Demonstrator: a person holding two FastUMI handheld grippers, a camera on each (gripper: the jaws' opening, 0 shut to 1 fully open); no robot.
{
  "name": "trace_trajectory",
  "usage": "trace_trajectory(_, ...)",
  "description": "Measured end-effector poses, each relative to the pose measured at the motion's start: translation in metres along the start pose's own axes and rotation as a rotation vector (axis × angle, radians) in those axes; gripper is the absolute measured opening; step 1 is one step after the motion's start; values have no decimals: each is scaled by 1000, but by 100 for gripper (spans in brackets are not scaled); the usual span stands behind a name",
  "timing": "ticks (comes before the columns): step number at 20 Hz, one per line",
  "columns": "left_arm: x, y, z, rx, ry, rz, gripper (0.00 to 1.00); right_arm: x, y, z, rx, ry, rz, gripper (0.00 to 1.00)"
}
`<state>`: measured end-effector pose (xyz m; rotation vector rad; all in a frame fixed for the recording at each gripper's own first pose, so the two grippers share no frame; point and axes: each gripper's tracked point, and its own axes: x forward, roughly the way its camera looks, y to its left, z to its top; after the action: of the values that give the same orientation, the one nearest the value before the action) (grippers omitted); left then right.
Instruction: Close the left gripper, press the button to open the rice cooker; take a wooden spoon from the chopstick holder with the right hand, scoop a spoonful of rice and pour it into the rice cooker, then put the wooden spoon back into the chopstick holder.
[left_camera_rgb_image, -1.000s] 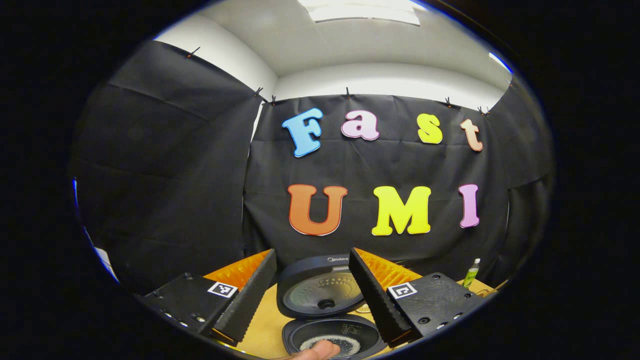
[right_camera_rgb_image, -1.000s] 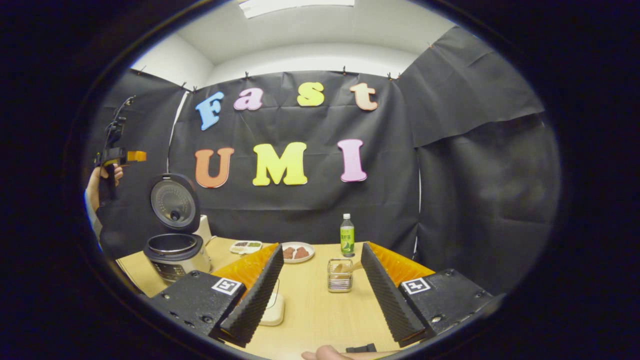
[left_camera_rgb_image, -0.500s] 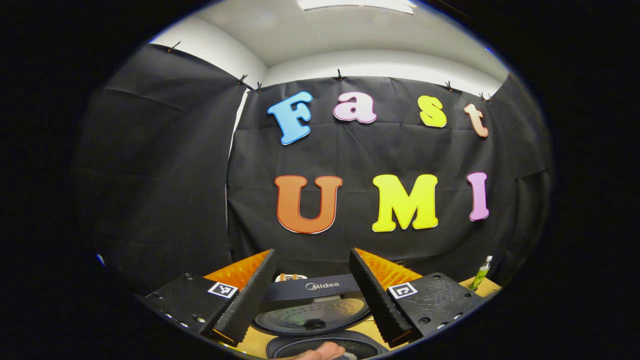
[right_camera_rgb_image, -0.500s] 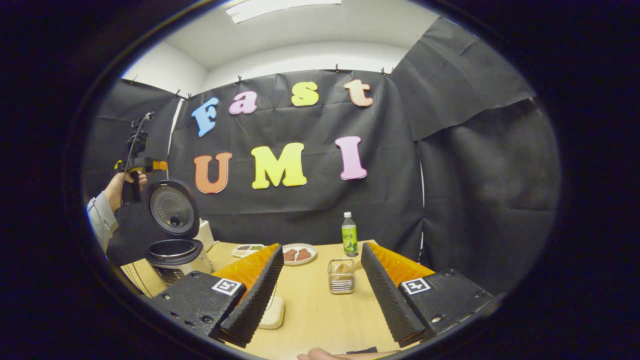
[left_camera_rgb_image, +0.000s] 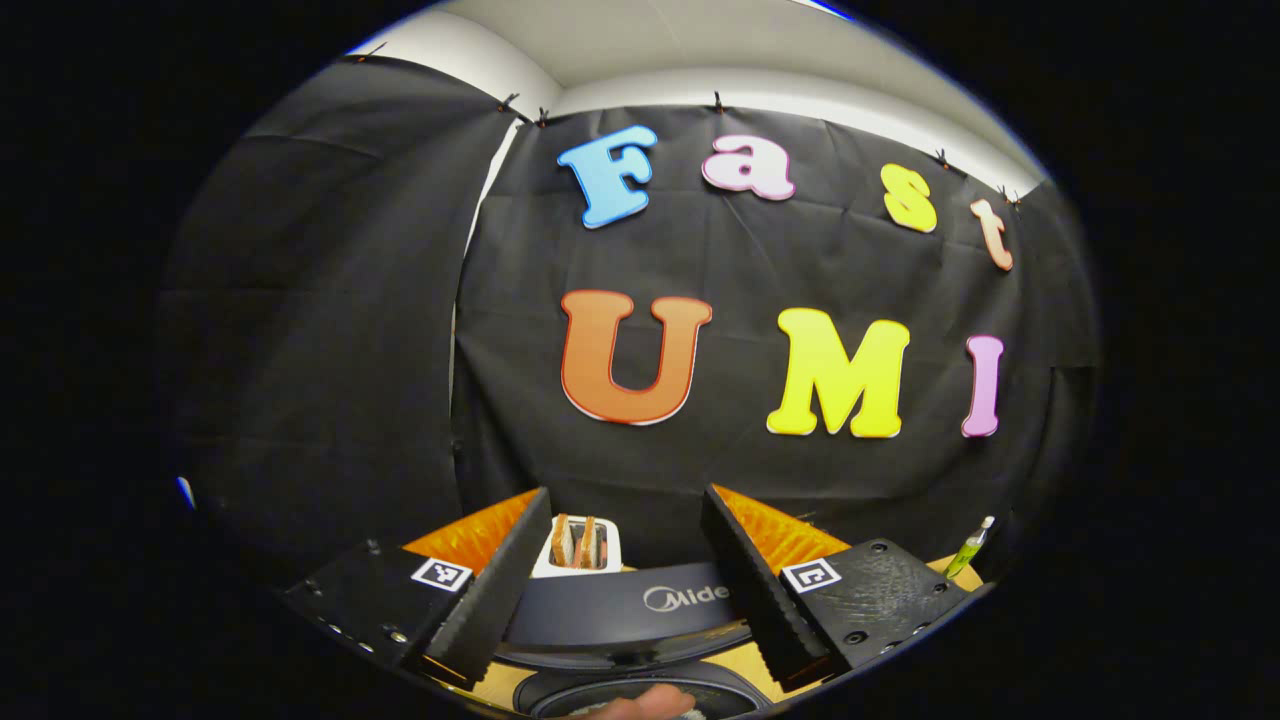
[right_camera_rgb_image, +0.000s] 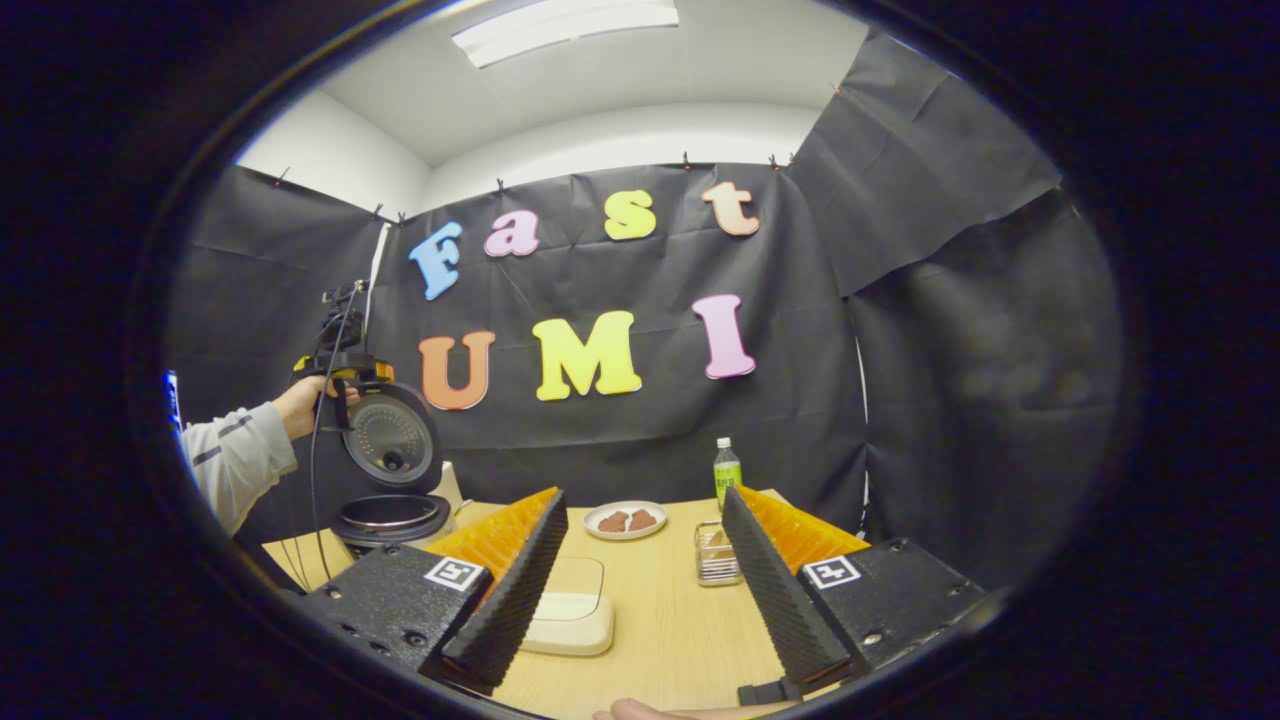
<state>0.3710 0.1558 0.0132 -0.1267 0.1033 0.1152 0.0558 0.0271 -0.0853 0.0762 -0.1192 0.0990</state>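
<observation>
Each gripper has two long fingers with rows of little ridges on the inside, like teeth. The left gripper (left_camera_rgb_image: 625, 590) has flat black blocks with small round screws and a square black-and-white marker on each side. The right gripper (right_camera_rgb_image: 645, 590) looks the same. A thin black cable (right_camera_rgb_image: 318, 440) hangs down from the far gripper. The person wears a light grey sleeve (right_camera_rgb_image: 238, 460).

the counter (right_camera_rgb_image: 660, 620) looks like pale matt wood. the rice cooker (right_camera_rgb_image: 392, 490) lid is glossy dark plastic, its inner rim shiny metal. the bottle (right_camera_rgb_image: 727, 475) is clear plastic; the plate (right_camera_rgb_image: 625, 521) glazed white.
</observation>
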Motion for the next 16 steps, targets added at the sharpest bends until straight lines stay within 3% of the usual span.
trace_trajectory(1,-2,0,-1,10,3,-9,97,-4,1,-2,-12,7,-7,100)
trace_trajectory(2,-6,-1,-4,3,11,-21,98,-8,-3,-7,-17,25,-31,100)
trace_trajectory(8,-43,-9,-15,12,16,-15,99,-42,-8,-19,36,86,-45,100)
trace_trajectory(14,-81,-15,-40,23,10,-22,100,-76,-4,-1,65,28,4,96)
trace_trajectory(16,-88,-15,-53,16,28,-20,100,-85,-6,3,59,21,1,99)
